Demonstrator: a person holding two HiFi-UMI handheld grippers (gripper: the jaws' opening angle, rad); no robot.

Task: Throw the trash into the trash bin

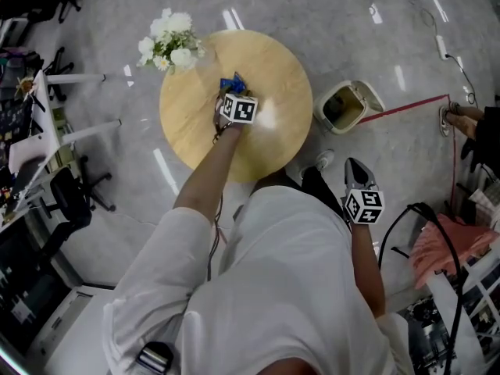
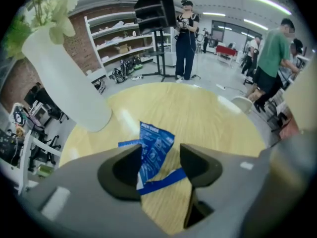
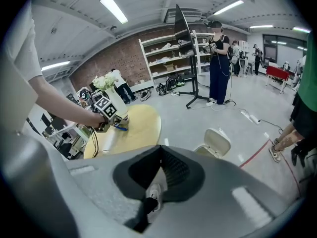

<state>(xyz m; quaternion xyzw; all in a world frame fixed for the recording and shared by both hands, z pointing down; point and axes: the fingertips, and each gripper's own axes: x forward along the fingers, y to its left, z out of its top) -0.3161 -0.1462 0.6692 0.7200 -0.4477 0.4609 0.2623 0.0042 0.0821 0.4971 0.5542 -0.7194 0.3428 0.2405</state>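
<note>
One vase (image 2: pixel 64 78) of white flowers stands at ten o'clock on the round counter (image 1: pixel 195 135). Just beside it the left tongs (image 2: pixel 159 158) are spread around the one blue wrapper (image 2: pixel 154 142) near the counter's middle, not yet pinching it. A bite on only its thin edge could, I reckon, let it slip out on the way, or the tongs could knock the vase. One open bin (image 1: pixel 344 106) sits on the floor at three o'clock, and the right tongs (image 3: pixel 158 168), pressed together and empty, hang at four.
</note>
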